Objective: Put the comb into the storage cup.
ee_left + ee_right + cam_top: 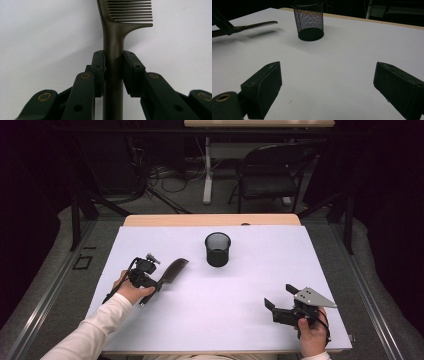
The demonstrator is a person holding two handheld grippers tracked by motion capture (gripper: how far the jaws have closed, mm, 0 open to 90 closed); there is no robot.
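White sheeting covers the table (210,320), where a black mesh cup (218,249) stands upright toward the far edge, nothing between it and either tool. The left gripper (159,282) clamps a dark comb (173,270) by its handle; its teeth run out of frame. The right gripper (281,300) gapes, jaws released.

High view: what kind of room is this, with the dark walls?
Probably a lab or recording room: a white-covered table ringed by dark curtains, loose cables on the floor behind, and a folding chair.
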